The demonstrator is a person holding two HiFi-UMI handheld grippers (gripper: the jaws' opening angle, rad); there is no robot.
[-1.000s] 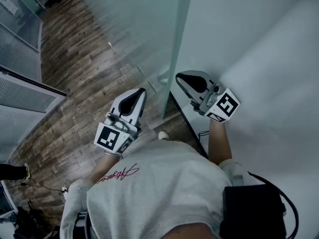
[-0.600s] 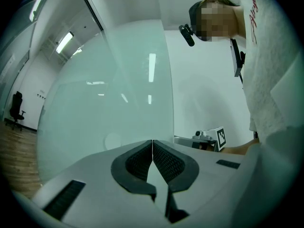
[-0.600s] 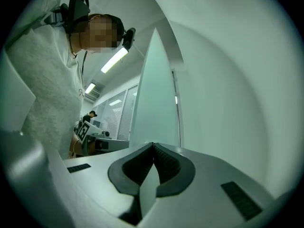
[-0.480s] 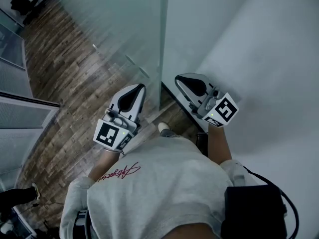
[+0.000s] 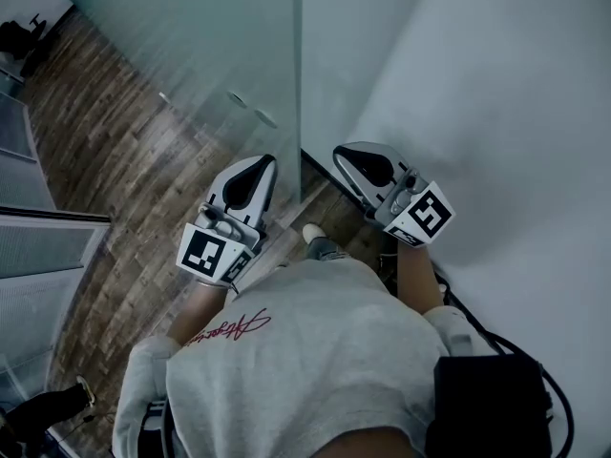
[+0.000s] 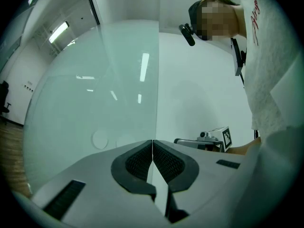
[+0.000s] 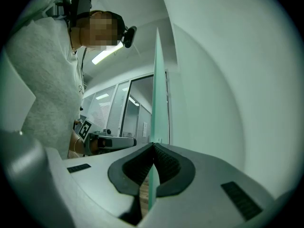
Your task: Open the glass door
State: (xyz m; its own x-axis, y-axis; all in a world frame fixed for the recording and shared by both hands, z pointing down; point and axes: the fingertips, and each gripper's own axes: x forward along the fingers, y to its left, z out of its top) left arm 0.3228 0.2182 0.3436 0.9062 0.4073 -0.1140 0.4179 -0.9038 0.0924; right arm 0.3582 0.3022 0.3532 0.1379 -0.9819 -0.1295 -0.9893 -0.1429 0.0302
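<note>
As you face glass door edge, left gripper and right gripper clenched, empty; seemingly mid-push, so next shove it wider.

Glass door edge-on ahead, white wall close at right (narrow gap between), open wooden floor at left.

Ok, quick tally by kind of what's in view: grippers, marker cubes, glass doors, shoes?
Grippers: 2, the left gripper and the right gripper, both with fingers together
Marker cubes: 2, the left cube and the right cube
Glass door: 1
Shoe: 1
Total: 6
</note>
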